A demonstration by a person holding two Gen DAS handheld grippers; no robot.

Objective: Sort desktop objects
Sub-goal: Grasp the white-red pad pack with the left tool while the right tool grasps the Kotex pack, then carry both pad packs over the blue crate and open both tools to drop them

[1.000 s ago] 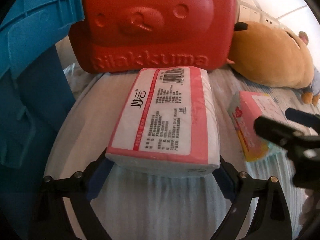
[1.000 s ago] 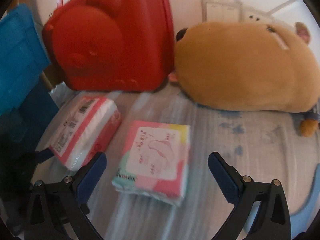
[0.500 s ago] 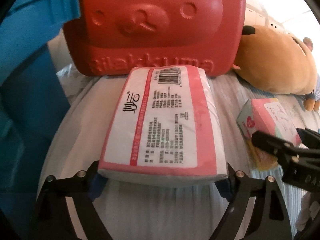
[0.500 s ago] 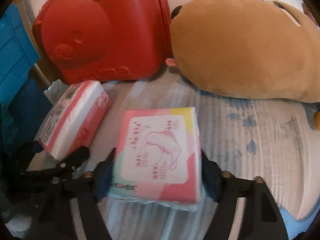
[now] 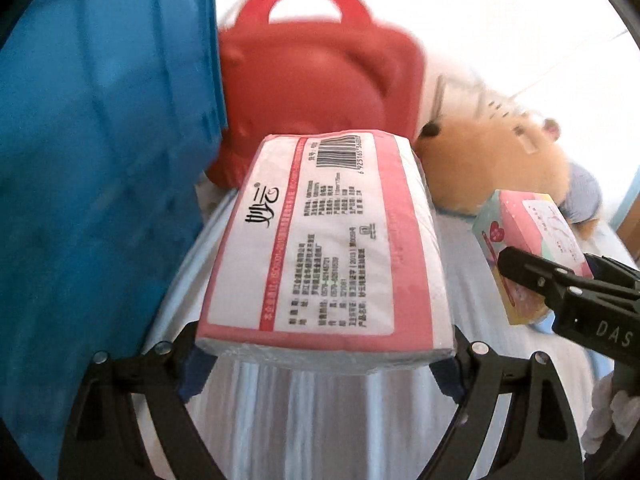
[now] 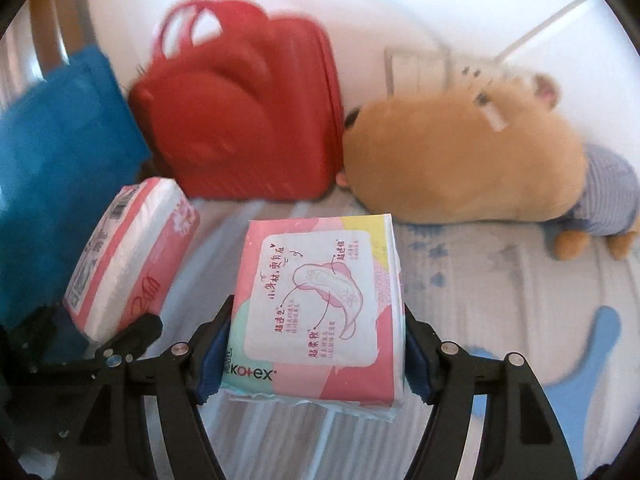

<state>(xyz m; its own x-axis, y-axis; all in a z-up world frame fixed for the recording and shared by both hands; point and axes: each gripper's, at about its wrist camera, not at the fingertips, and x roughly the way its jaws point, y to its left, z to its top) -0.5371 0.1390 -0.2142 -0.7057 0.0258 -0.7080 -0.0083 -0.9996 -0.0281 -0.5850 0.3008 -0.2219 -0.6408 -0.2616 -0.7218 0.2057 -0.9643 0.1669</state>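
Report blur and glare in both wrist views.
Left wrist view: the tissue pack in the left hand-held gripper is sharp; the red bag is smeared and the top right wall is blown out. Right wrist view: the pad pack is sharp; the plush toy is blurred.

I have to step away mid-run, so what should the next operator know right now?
Left gripper: shut on the tissue pack, lifted off the cloth.
Right gripper: shut on the Kotex pack, also lifted.
Nearby: blue bin at the left, red bear case and plush toy against the wall.
Done: both packs grasped.
Left: place each; the blue bin is my guess for where, but nothing shows this.
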